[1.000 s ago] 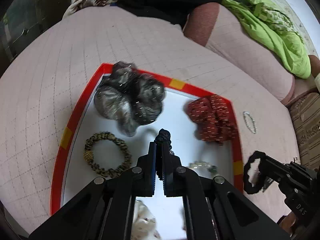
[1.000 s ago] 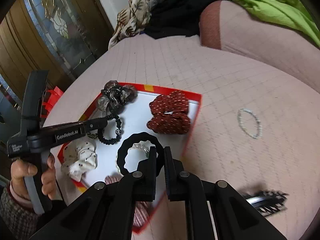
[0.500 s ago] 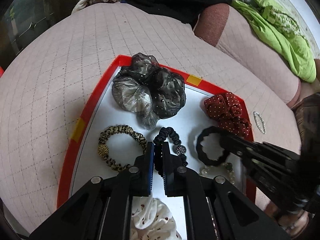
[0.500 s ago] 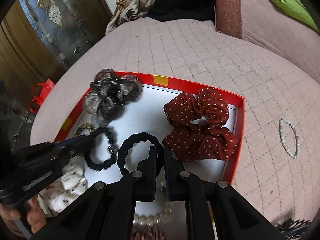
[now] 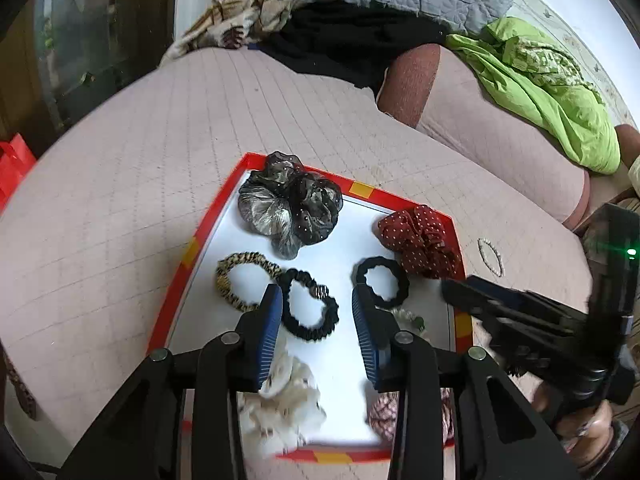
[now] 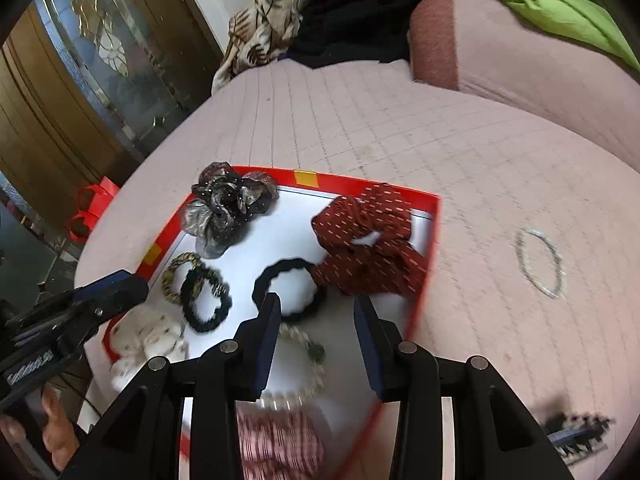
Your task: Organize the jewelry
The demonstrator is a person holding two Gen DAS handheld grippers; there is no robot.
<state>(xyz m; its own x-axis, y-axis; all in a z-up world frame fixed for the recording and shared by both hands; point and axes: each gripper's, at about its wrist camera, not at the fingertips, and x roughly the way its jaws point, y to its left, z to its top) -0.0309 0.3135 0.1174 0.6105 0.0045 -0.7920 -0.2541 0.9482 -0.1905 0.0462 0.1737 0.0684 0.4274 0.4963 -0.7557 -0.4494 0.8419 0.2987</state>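
A red-rimmed white tray (image 5: 172, 312) (image 6: 360, 181) lies on the pink quilted bed. My left gripper (image 5: 316, 300) hovers over it, its jaws opening and nothing pressed between them. A black scrunchie with a bead (image 5: 310, 312) (image 6: 206, 300) lies free on the tray floor below its fingers. My right gripper (image 6: 316, 304) (image 5: 480, 300) is also opening and empty. Just ahead of its left finger, a black wavy hair tie (image 6: 288, 288) (image 5: 382, 286) lies flat beside the red dotted scrunchie (image 6: 368, 240) (image 5: 420, 240).
The tray also holds a grey-black organza scrunchie (image 5: 290, 208), a leopard tie (image 5: 240, 280), a white scrunchie (image 5: 280, 404), a pink checked one (image 6: 280, 440) and a pearl string (image 6: 304, 356). A pearl bracelet (image 6: 540, 262) and black hair claw (image 6: 576, 432) lie on the bed.
Both grippers were shut on their black ties. Each carried its tie over the tray, then opened and let it drop there. The left gripper has since drawn back and up.
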